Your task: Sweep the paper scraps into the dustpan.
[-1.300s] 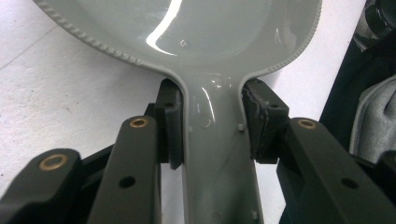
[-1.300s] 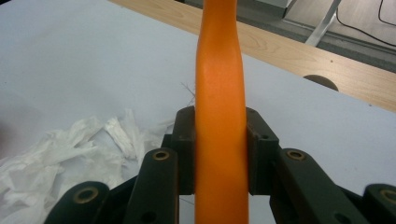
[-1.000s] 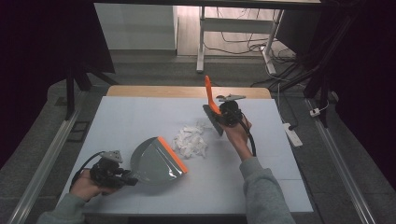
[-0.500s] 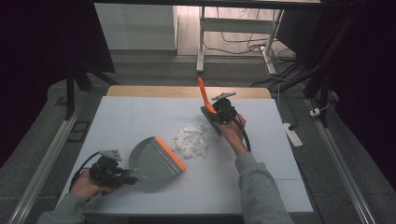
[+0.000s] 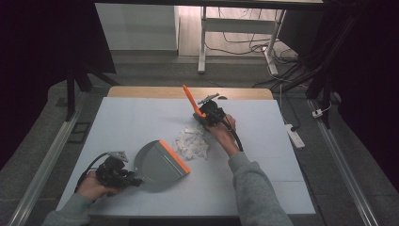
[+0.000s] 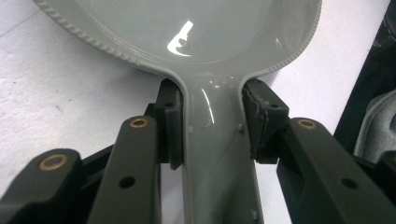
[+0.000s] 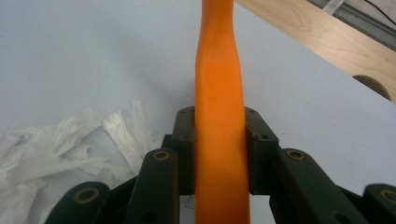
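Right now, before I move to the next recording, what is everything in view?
dustpan: one, grey with orange lip, near left of the table, handle clamped in the left gripper
brush handle: one, orange, tilted up at the far middle, clamped in the right gripper
paper scraps: one white pile, mid-table between dustpan lip and brush
table: one, pale top, wooden strip along the far edge
power strip: one, white, on the floor right of the table
left gripper: black, shut on the dustpan handle
right gripper: black, shut on the brush handle
sleeves: grey, bottom edge
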The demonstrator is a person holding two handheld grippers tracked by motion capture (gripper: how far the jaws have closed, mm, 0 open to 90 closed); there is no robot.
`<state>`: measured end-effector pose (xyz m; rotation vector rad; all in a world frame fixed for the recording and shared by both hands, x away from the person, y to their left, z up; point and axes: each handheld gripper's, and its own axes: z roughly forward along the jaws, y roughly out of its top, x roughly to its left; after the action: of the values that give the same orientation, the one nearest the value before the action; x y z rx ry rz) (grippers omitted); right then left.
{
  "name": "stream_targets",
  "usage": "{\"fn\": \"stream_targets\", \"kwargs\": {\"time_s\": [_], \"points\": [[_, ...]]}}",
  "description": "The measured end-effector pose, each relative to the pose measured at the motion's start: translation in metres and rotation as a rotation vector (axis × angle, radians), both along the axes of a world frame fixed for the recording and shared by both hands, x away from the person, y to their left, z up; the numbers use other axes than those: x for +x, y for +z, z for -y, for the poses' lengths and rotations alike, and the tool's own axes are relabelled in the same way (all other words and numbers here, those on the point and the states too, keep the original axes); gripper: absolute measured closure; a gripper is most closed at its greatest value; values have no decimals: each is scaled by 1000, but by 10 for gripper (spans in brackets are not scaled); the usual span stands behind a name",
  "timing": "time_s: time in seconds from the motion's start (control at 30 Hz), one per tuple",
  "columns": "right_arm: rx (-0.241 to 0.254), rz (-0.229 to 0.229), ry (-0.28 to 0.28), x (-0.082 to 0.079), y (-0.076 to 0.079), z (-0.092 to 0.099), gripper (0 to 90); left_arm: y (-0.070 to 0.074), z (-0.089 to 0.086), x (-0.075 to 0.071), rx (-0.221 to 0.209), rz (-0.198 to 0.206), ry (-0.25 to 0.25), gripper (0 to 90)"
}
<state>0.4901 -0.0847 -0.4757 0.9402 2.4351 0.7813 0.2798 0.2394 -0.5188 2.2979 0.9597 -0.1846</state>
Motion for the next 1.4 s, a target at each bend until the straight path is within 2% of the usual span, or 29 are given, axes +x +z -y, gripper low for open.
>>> {"fn": "stream_targets", "kwargs": {"time_s": [0.13, 0.3, 0.33, 0.37, 0.4, 0.43, 0.53, 0.63, 0.73, 0.83, 0.9, 0.93, 0.97, 1.03, 1.07, 1.1, 1.13, 1.17, 1.2, 1.23, 1.27, 1.3, 1.33, 1.4], "points": [[-10, -3, 34, -7, 0, -6, 709, -1, 2, 2, -4, -1, 2, 614], [4, -17, 85, -19, 2, -16, 710, -2, 4, 3, -3, -2, 0, 614], [34, -32, 116, -28, 2, -22, 709, -2, 4, 4, -4, -2, 1, 614], [44, -37, 131, -33, 2, -25, 710, -2, 5, 4, -4, -2, 2, 614], [44, -37, 131, -33, 2, -25, 710, -2, 5, 4, -3, -2, 3, 614], [42, -39, 156, -43, 1, -32, 709, -2, 5, 4, -3, -2, 3, 614], [30, -22, 195, -55, 0, -38, 709, -2, 5, 4, -3, 0, 4, 614], [65, -33, 213, -65, 1, -41, 709, -2, 6, 4, -2, 2, 5, 614], [74, -40, 234, -70, 2, -43, 709, -2, 7, 4, 0, 1, 5, 614], [107, -64, 286, -79, 3, -48, 709, -3, 7, 4, 0, 2, 5, 614], [131, -51, 319, -82, 8, -48, 709, -3, 7, 4, 1, 3, 4, 614], [131, -51, 319, -82, 8, -48, 709, -3, 7, 4, 0, 2, 4, 614], [150, -21, 318, -82, 16, -44, 709, -2, 7, 4, -1, 2, 2, 614], [159, -3, 304, -80, 21, -40, 709, -2, 7, 3, -2, 1, -1, 614], [176, 26, 264, -75, 29, -29, 709, -2, 7, 3, -1, 1, -4, 614], [176, 26, 264, -75, 29, -29, 709, -2, 7, 3, -2, 1, -7, 614], [189, 39, 240, -71, 32, -23, 709, -2, 7, 3, -3, 1, -10, 614], [197, 54, 183, -62, 35, -10, 709, -2, 7, 2, -4, 1, -14, 614], [198, 55, 153, -58, 36, -4, 709, -2, 7, 2, -4, 1, -18, 614], [198, 55, 153, -58, 36, -4, 709, -2, 7, 2, -5, 1, -21, 614], [199, 56, 99, -48, 34, 8, 709, -2, 8, 2, -3, 2, -23, 614], [199, 56, 99, -48, 34, 8, 709, -2, 8, 2, -3, 1, -23, 614], [198, 53, 58, -38, 30, 18, 709, -2, 8, 1, -4, 1, -24, 614], [191, 52, 44, -33, 28, 23, 709, -2, 8, 2, -4, 1, -25, 614]]}}
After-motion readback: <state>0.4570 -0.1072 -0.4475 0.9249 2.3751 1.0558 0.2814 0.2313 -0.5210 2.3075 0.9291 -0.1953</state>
